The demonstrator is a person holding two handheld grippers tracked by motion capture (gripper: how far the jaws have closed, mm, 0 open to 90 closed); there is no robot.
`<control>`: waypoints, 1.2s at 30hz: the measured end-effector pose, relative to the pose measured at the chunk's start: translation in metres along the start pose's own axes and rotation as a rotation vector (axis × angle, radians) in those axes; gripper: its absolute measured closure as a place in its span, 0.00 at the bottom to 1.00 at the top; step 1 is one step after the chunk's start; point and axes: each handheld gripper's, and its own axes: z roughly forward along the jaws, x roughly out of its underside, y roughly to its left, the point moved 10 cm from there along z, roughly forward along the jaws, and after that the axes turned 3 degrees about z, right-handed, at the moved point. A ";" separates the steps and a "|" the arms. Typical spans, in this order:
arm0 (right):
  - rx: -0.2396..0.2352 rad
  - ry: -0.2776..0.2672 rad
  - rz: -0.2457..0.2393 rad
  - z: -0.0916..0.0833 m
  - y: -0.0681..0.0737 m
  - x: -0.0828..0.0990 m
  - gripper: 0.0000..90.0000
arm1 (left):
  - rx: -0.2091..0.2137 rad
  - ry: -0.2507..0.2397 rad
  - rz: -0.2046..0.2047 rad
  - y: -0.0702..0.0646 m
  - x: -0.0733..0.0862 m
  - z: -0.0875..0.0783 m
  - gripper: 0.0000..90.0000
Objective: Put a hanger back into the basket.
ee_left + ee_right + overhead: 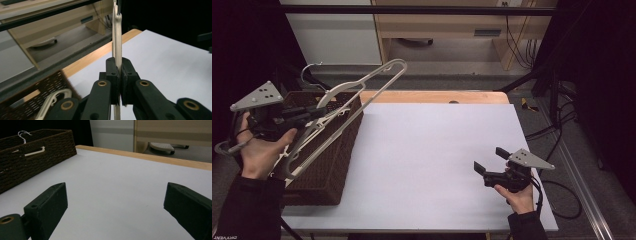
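At the lower right of the high view, the right gripper (486, 160) hovers just over the pale lilac tabletop (427, 150), its black jaws spread wide with nothing between them; its own view shows bare table between the two pads. At the left of the frame, the left gripper (314, 111) is clamped tight on a white plastic clothes hanger with a metal hook (357, 97), held in the air above the dark brown woven wicker basket (332, 165), with its far shoulder tilted up toward the top centre. In the left gripper view the hanger (117, 37) stands edge-on between the pads, a thin strip. It looks light and stiff but smooth, so a grip on the flat bar near the neck likely suits best; a hold out at an arm end could let it swing or slip. More pale hangers (53, 100) lie in the basket, their number hard to make out. The held hanger's lower arm blurs against them.
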 end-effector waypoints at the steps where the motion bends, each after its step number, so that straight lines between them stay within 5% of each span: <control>1: -0.002 -0.001 -0.002 0.000 0.000 0.000 0.06 | -0.007 0.009 -0.002 0.006 0.003 -0.001 0.96; 19: -0.012 0.016 -0.007 0.001 0.003 0.002 0.06 | -0.033 0.101 -0.040 0.069 0.065 -0.009 0.96; 24: -0.013 0.018 -0.010 0.003 0.003 0.003 0.06 | -0.065 0.149 -0.085 0.090 0.092 -0.013 0.96; 36: -0.015 0.023 -0.007 0.004 0.003 0.004 0.06 | -0.098 0.204 -0.154 0.113 0.131 -0.019 0.96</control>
